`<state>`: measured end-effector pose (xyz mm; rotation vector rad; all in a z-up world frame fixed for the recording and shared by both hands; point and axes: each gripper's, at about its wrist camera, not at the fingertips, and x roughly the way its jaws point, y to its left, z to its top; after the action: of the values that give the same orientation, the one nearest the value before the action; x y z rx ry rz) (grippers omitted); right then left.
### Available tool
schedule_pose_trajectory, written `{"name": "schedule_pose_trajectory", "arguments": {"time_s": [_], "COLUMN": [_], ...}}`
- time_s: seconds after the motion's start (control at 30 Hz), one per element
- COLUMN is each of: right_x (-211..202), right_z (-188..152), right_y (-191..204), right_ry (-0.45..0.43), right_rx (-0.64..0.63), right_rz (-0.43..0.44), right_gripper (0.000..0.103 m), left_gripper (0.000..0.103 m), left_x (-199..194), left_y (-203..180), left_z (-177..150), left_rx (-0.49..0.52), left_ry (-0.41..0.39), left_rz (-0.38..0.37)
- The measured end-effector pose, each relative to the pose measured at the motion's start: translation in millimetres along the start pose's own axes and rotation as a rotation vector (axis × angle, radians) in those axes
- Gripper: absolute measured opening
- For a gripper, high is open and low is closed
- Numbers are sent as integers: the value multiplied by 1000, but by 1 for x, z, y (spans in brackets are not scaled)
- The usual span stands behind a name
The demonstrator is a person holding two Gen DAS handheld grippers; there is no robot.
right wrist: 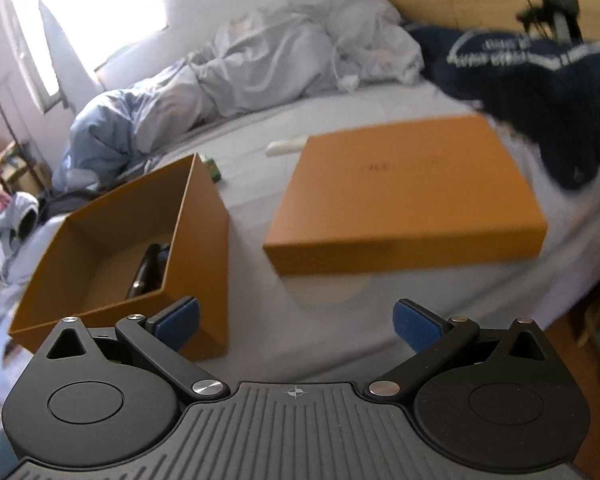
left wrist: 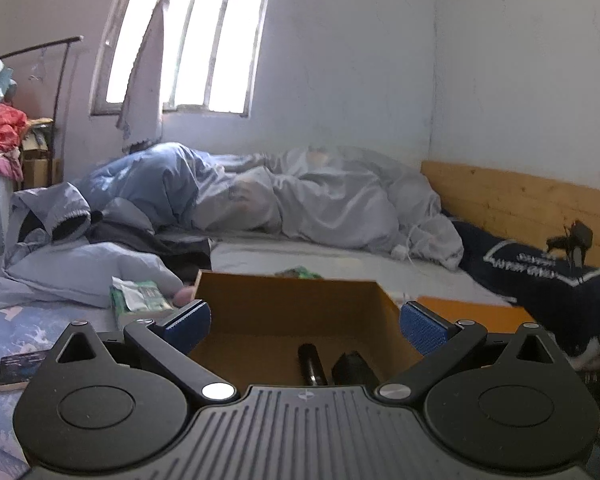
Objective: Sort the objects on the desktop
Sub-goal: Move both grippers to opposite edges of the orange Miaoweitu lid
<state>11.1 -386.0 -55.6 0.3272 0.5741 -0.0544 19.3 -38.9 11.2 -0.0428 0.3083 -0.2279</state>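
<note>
1. The open orange box [right wrist: 120,240] sits on the bed [right wrist: 340,112], and at least two dark objects [left wrist: 332,366] lie on its floor near one wall; what they are I cannot make out.
2. Its orange lid [right wrist: 408,196] lies flat on the sheet just to the right of the box, apart from it, top face up.
3. Loose things lie around the box on the bed: a green packet [left wrist: 140,298] to its left, a small green item [right wrist: 214,168] behind its far corner, a pale stick-like piece [right wrist: 286,146] beyond the lid, and a phone [left wrist: 20,368] at the near left.
4. The left gripper [left wrist: 305,324] hangs over the box's near edge, jaws spread wide, holding nothing.
5. The right gripper [right wrist: 296,320] points at the gap between box and lid, jaws equally wide and empty.
6. My judgement: the scene suits either more collecting or closing up, so I would not pick.
7. Either way, approach low and square; the soft mattress may let the box tip if its wall is pressed.
</note>
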Motion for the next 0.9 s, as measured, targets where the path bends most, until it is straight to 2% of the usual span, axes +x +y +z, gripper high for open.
{"name": "schedule_pose_trajectory", "arguments": {"time_s": [0.2,0.43,0.6,0.9], "right_x": [0,0,2,19], "right_z": [21,50,66,66], "right_y": [-4,-19,-46,-89], "right_ry": [-32,-90,-116,-94], "right_rx": [-54,-108,-62,16], "right_rz": [-8,-19,-34,-59], "right_gripper": [103,103,103,103], "left_gripper": [103,103,103,103], "left_x": [21,51,76,119], "left_y": [-16,-53,-85,-146], "left_z": [-5,1,9,20], "left_rx": [53,120,157,226], "left_ry": [56,95,108,109], "left_rz": [11,-30,-75,-160]}}
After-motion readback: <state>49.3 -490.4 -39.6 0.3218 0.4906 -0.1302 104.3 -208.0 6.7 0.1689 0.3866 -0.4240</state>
